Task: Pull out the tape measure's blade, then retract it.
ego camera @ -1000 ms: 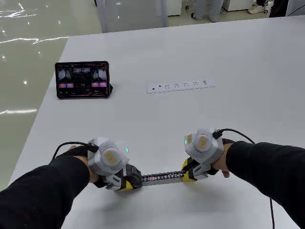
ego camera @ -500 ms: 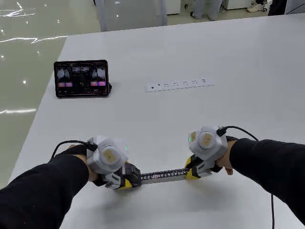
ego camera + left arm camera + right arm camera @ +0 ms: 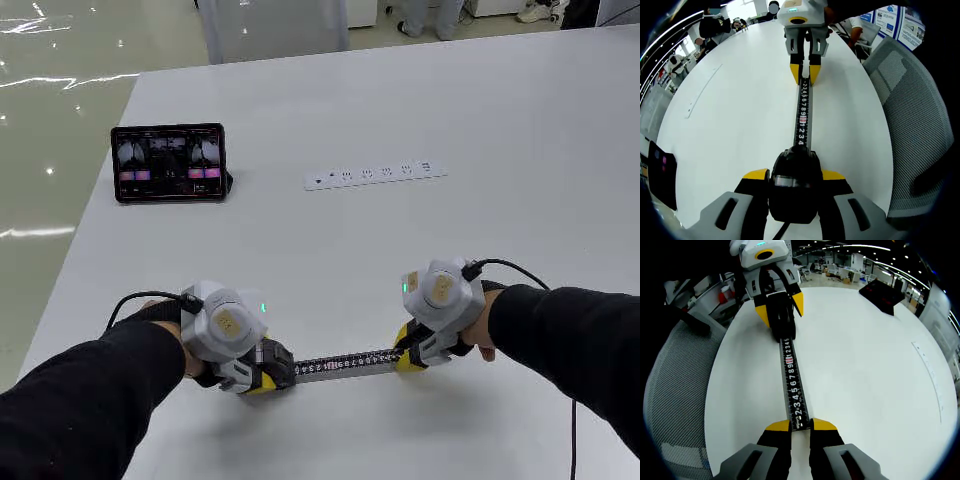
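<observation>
Left gripper (image 3: pixel 794 174) clamped on case (image 3: pixel 274 366) at 7 o'clock, right gripper (image 3: pixel 800 425) pinching blade (image 3: pixel 791 380) tip at 5: pull tip steadily toward 3. Keep blade flat and untwisted; brace case.

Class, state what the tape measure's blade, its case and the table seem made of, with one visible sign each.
Blade: thin dark strip with printed white numerals, probably coated metal. Case: black, moulded, dull sheen, likely plastic or rubber. Table: smooth white top with soft reflections, perhaps laminate; cannot tell.
</observation>
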